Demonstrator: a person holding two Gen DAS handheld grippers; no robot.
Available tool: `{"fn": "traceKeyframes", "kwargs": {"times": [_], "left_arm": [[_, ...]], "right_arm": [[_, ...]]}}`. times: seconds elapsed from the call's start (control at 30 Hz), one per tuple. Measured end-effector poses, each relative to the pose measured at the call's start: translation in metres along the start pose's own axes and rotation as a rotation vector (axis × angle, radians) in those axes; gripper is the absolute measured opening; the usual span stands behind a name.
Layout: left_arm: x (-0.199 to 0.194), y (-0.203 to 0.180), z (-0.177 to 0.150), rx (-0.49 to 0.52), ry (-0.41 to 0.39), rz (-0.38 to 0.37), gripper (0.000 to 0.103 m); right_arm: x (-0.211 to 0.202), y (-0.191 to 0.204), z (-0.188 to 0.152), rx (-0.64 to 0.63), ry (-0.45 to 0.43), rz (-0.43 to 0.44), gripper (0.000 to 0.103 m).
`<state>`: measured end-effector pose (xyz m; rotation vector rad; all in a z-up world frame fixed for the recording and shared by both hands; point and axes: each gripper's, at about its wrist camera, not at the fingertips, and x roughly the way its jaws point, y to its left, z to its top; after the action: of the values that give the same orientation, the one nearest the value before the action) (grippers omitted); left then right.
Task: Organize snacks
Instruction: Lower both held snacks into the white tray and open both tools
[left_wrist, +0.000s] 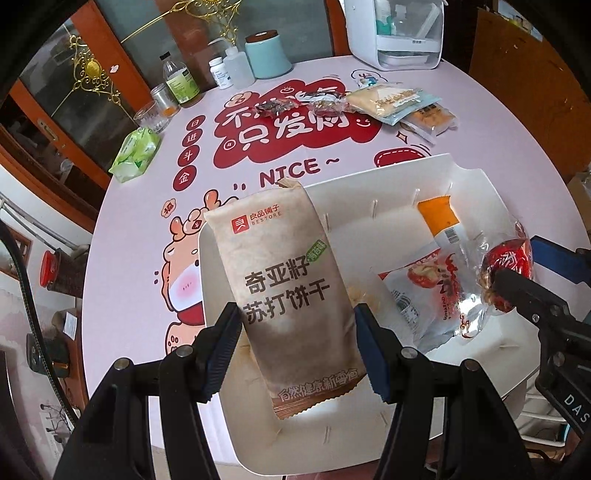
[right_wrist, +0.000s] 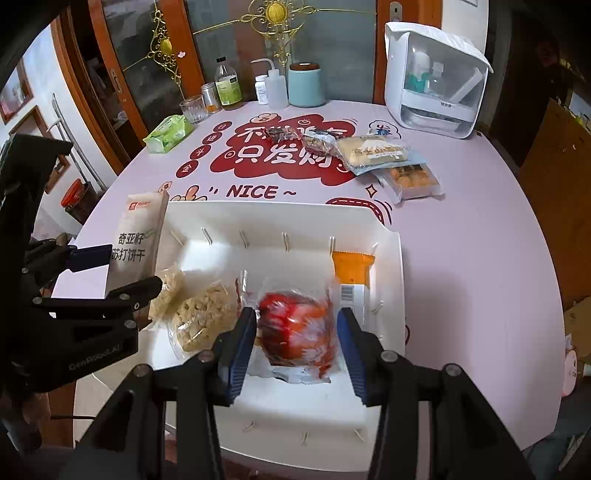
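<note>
Right, my left gripper (left_wrist: 295, 347) has its fingers (left_wrist: 221, 349) about half open around a tall beige cracker packet (left_wrist: 284, 288); the blue pads sit at its two sides and it stands tilted over the near-left part of the white tray (left_wrist: 476, 184), so it looks held. The packet reads "BESTORE" beside a red square logo, with large dark Chinese characters below; its bottom line of print is in shadow and I cannot read it.

My right gripper (right_wrist: 295, 347) has fingers (right_wrist: 242, 347) partly open, roughly a third, around a red snack in clear wrap (right_wrist: 295, 328), low in the tray's near-right part. Glare blurs the wrapper, and I cannot tell whether the pads press on it.

Inside the tray, an orange-topped packet (right_wrist: 351, 273) with a barcode lies along the right wall, and a clear bag of pale crumbly pieces (right_wrist: 201, 314) sits left of the red snack, partly behind the left gripper.

The pink worktop (right_wrist: 480, 258) carries a red print reading "NICE ~". More snacks (right_wrist: 373, 153) lie on the far side beyond the tray, with bottles (right_wrist: 229, 85) at the far edge and a green tissue pack (right_wrist: 168, 134) at the far-left edge. The worktop to the right of the tray is bare.
</note>
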<state>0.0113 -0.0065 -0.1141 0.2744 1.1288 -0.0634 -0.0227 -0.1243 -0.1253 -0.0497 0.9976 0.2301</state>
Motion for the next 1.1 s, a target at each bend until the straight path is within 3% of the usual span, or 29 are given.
{"fn": "traceKeyframes", "kwargs": {"times": [0.13,0.2,0.33,1.1], "left_arm": [[0.0,0.004,-0.002,-0.002,0.001,0.008,0.063],[-0.001,0.005,-0.002,0.001,-0.008,0.017,0.063],[-0.006,0.006,-0.001,0.012,-0.035,0.042,0.08],[-0.013,0.022,-0.005,-0.024,-0.05,0.062,0.083]], "right_arm": [[0.001,0.005,0.002,-0.01,0.0,-0.022,0.046],[0.003,0.006,0.003,-0.007,0.007,-0.023,0.051],[0.004,0.006,0.006,0.004,0.002,-0.015,0.056],[-0.002,0.021,0.019,-0.009,-0.036,0.005,0.056]]}}
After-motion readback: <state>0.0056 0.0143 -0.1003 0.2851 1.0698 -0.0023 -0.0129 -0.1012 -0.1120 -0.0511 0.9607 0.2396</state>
